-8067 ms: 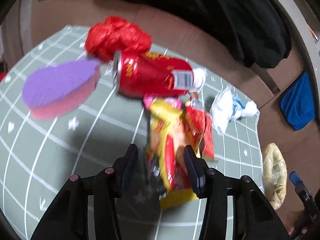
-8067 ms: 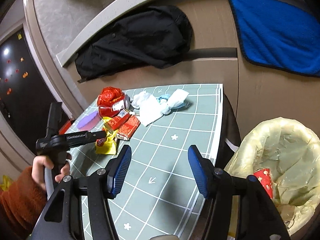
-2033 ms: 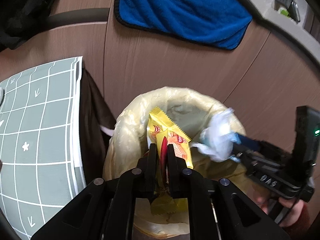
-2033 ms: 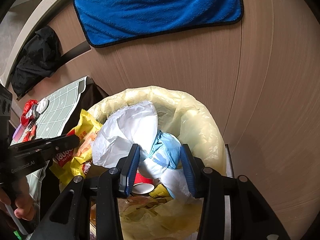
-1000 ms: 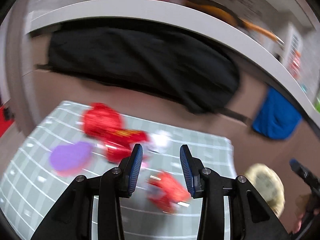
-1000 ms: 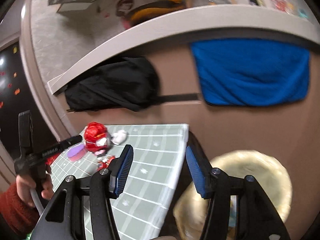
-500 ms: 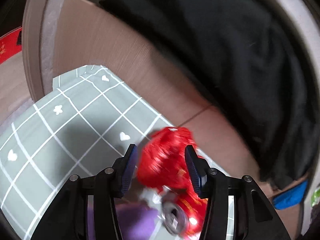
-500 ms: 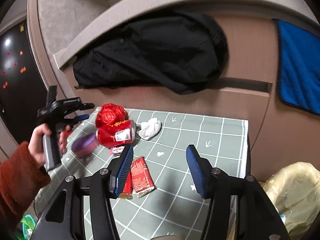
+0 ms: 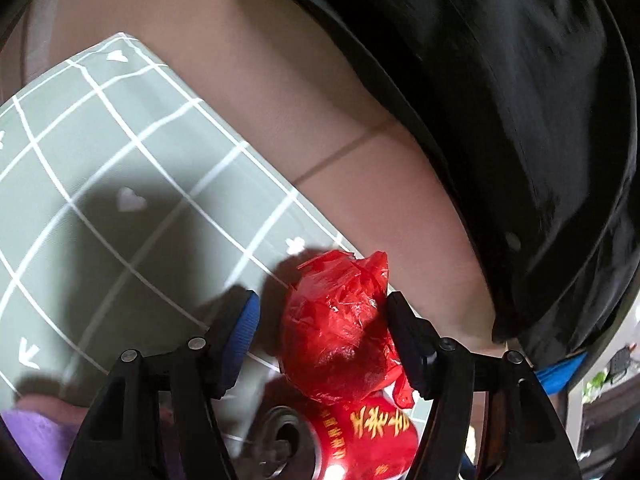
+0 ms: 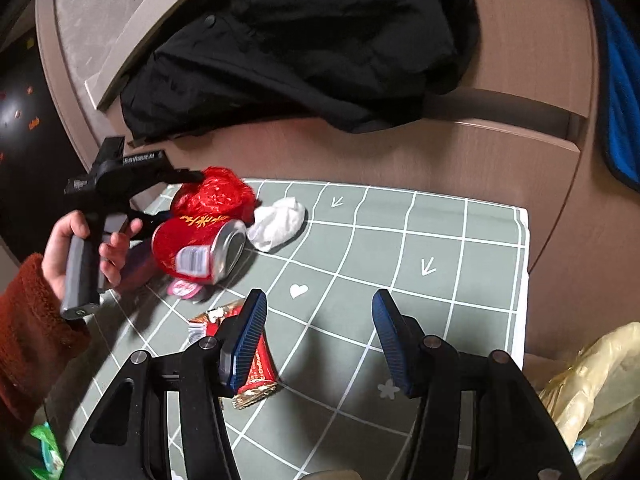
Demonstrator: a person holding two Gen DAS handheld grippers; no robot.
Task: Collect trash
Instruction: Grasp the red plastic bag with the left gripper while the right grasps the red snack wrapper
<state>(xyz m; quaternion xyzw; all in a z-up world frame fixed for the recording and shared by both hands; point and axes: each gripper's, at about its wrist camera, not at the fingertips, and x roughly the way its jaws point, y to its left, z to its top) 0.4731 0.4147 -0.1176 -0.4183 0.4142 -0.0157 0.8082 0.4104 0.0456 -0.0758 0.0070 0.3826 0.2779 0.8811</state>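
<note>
A crumpled red plastic bag [image 9: 336,328] sits on the green grid mat [image 9: 100,160], between the fingers of my left gripper [image 9: 322,320]. Its jaws are opening; the right pad [image 9: 400,332] is at the bag's side and the left pad [image 9: 244,328] stands apart from it. A red can [image 9: 360,440] lies just below the bag. In the right wrist view my right gripper [image 10: 320,320] hangs open over the mat [image 10: 440,260] with nothing between its fingers. A red snack wrapper [image 10: 256,364] lies by its left finger. A white tissue [image 10: 278,220] rests beside the can [image 10: 196,248] and bag [image 10: 216,194].
A purple sponge [image 9: 36,436] lies left of the can. A small pink wrapper [image 10: 184,290] is in front of the can. A bin lined with a yellowish bag [image 10: 592,380] stands off the table's right edge. A black jacket [image 10: 300,48] and a blue towel [image 10: 620,80] hang behind.
My left gripper has come down around the red bag and its jaws have spread wider. The right gripper has sunk closer to the mat, beside the red wrapper.
</note>
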